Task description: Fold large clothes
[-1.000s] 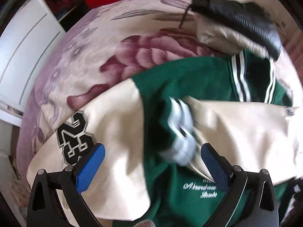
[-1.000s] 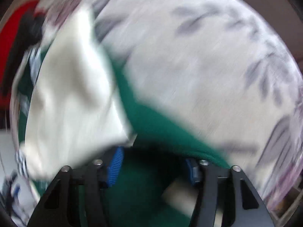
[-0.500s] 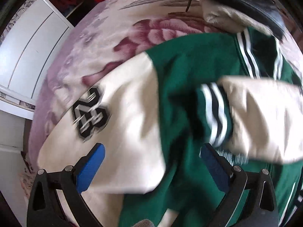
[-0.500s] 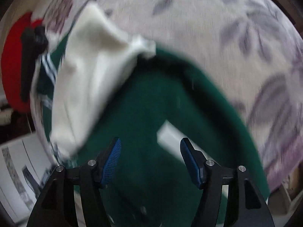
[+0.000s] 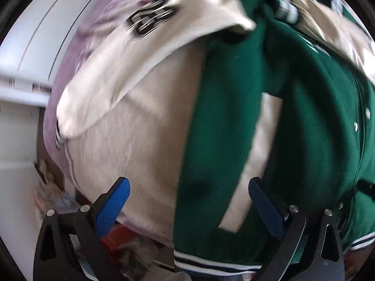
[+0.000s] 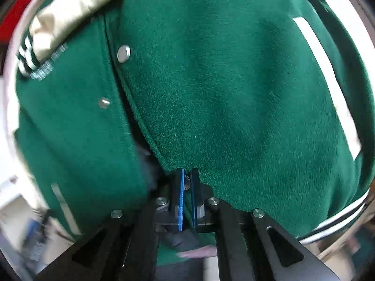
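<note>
Between my right gripper (image 6: 186,187) pads sits the green jacket (image 6: 222,89) front edge: jaws nearly closed, pinching fabric at the placket near the hem, w/ a snap visible in the gap. Two more snaps (image 6: 123,53) run up the placket. Jacket fills the right wrist view; cream sleeve (image 6: 77,2) w/ striped cuff lies across its top left. My left gripper (image 5: 191,201) is wide open, holding nothing, over the jacket (image 5: 316,121) where green body meets cream sleeve (image 5: 131,126). Number patch (image 5: 150,17) shows on the upper sleeve. Jacket rests on the floral bedcover (image 5: 70,65); white cabinet (image 5: 30,46) at left.
</note>
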The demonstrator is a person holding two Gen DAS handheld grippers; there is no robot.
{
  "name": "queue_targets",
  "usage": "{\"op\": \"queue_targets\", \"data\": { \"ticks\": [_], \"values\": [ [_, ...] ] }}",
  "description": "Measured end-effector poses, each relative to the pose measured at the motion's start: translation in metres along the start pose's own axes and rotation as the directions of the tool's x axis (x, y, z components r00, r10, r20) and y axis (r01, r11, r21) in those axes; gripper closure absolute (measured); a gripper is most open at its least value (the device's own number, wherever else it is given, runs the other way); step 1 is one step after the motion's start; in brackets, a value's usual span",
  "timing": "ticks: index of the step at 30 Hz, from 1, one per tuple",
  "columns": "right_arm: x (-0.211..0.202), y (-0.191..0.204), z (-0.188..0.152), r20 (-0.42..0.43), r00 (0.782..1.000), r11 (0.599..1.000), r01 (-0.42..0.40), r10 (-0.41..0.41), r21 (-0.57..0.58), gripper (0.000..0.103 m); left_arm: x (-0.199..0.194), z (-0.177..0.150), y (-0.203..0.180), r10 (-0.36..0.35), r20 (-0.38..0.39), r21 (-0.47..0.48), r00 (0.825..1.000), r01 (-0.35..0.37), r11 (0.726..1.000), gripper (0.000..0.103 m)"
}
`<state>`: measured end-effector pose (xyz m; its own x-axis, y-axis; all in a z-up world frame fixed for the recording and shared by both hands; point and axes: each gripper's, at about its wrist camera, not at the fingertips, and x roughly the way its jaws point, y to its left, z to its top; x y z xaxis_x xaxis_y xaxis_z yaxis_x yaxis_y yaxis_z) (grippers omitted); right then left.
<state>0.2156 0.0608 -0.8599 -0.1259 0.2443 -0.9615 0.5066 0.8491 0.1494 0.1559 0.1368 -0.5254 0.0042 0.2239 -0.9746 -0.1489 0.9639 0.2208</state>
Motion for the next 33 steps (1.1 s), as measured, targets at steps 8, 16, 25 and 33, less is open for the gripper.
{"op": "queue_targets", "data": {
  "ticks": [8,16,25,33],
  "values": [
    [-0.01,-0.025,-0.004,-0.045,0.994,0.991,-0.096,0.1,0.092,0.04,0.057,0.021,0.166,-0.326,0.071,-0.626,0.943,0.296,0.721,0.0],
    [-0.034,0.014,-0.002,0.105,0.972,0.968,-0.221,0.21,0.115,0.039,0.155,0.053,0.271,-0.386,0.311,-0.881,0.869,0.415,0.225,0.054],
    [-0.049,0.069,0.039,0.147,0.964,0.97,-0.235,0.223,0.069,0.039,0.103,0.122,0.336,-0.127,0.529,-0.765,0.839,0.536,0.356,0.099],
    [-0.024,0.125,0.052,0.139,0.968,0.974,-0.219,0.209,0.06,0.036,0.178,0.119,0.357,-0.406,0.505,-0.773,0.762,0.609,0.181,0.077]
  ]
}}
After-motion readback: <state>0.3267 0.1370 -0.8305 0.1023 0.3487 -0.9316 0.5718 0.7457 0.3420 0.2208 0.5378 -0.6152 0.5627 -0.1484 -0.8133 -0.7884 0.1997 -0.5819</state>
